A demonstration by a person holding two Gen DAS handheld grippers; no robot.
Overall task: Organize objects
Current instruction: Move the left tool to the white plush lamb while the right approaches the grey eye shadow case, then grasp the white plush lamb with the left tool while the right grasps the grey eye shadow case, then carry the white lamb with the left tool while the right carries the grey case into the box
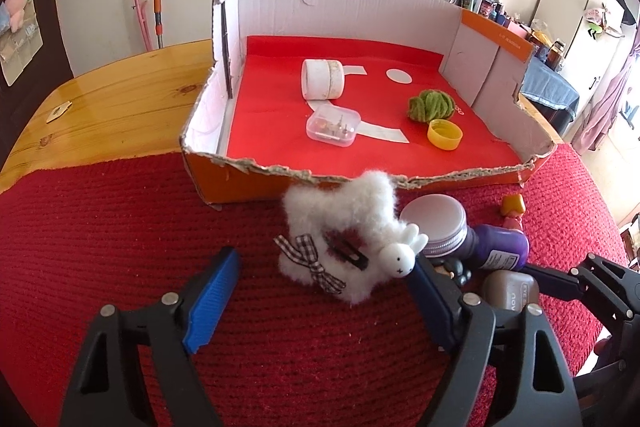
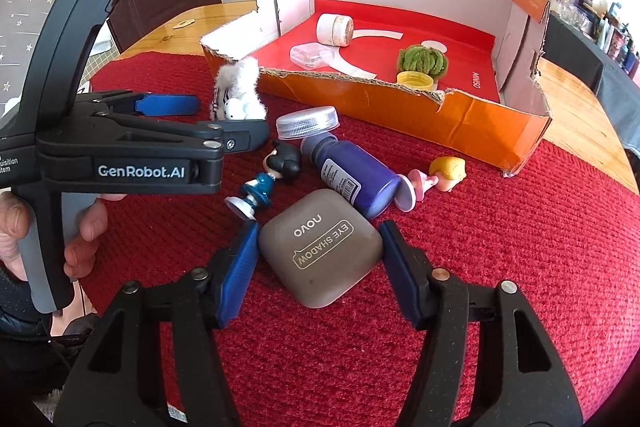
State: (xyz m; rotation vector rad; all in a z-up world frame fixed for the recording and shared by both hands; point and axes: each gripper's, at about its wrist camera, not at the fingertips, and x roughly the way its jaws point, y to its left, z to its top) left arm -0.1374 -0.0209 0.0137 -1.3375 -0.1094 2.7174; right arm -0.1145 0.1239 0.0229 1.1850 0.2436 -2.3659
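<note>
My right gripper point(image 2: 318, 259) tilts down over the red mat – jaws straddle the eyeshadow case point(image 2: 320, 247), left pad touching, right pad a hair off, not clenched. Case lies flat, label facing away. Left gripper point(image 1: 324, 291) open, fluffy clip point(image 1: 352, 251) btwn pads, near the box point(image 1: 256, 183).

claws point(image 2: 320, 267): black frame | blue ribbed pads | silver rivets | GenRobot.AI lettering

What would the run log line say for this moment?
left gripper: open around fluffy white hair clip | right gripper: open around eye shadow case | orange box: partly filled
</note>
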